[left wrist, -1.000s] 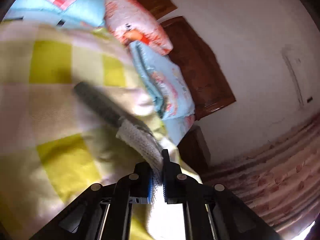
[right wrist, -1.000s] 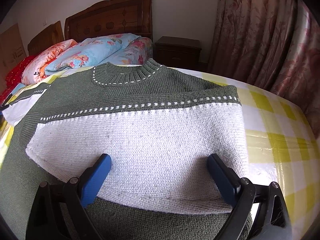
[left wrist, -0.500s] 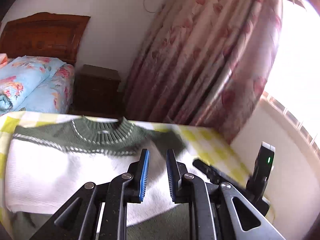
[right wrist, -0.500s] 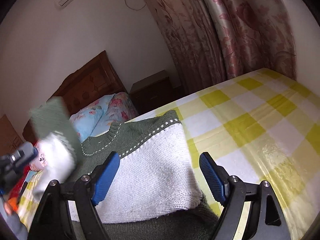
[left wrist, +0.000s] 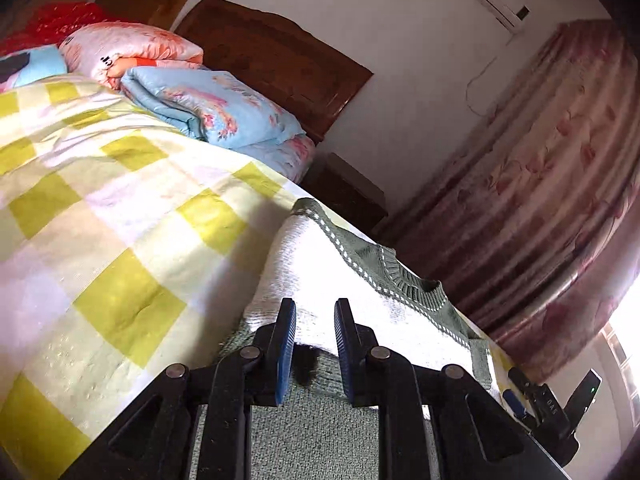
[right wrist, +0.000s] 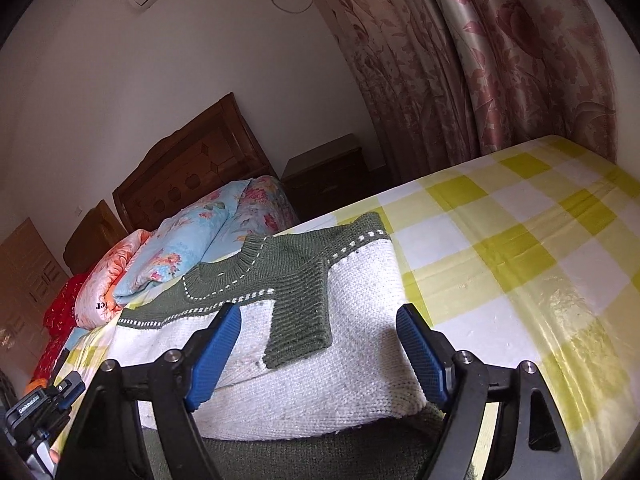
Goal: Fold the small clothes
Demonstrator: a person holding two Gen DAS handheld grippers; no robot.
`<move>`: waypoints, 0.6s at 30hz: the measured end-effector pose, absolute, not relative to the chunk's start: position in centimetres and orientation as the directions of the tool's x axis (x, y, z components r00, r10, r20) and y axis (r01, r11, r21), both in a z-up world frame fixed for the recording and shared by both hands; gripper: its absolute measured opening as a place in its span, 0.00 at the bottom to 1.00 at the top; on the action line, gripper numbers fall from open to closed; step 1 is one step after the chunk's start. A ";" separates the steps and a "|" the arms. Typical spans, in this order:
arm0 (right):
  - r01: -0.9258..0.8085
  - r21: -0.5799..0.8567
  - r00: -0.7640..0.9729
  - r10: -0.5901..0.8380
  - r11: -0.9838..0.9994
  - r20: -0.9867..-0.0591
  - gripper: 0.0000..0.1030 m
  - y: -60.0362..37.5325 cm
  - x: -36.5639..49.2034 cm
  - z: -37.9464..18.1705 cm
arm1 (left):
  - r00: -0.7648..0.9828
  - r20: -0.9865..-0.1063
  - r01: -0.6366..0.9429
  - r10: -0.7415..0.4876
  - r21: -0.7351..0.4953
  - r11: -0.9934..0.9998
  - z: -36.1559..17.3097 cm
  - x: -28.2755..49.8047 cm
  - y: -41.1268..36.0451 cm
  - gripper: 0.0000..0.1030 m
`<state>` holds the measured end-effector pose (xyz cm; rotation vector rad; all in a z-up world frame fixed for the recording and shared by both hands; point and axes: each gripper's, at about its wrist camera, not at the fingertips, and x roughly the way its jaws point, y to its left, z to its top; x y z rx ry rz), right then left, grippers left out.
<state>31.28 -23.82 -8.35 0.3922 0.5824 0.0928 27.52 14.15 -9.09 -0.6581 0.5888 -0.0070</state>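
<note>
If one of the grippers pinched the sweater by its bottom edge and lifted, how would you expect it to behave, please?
The sweater would probably droop rather than hold its shape: it is chunky knit and already lies in soft folds. The green sleeve folded across the front looks loose, so it would likely slide off. The ribbed surface should grip well in the open right gripper.

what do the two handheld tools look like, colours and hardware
Both match: the left tool and the right tool have black plastic frames with triangular cut-outs, round silver pivot pins, and two flat fingers faced with ribbed blue pads. No cables or sleeves show. A small black unit carries white lettering too small to read.
</note>
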 end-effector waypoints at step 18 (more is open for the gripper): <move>-0.115 0.275 0.681 0.277 0.955 -0.678 1.00 -19.9 35.3 -10.4 | 0.752 -0.626 -0.026 -0.208 -0.343 0.939 -8.5 28.9 8.7 0.19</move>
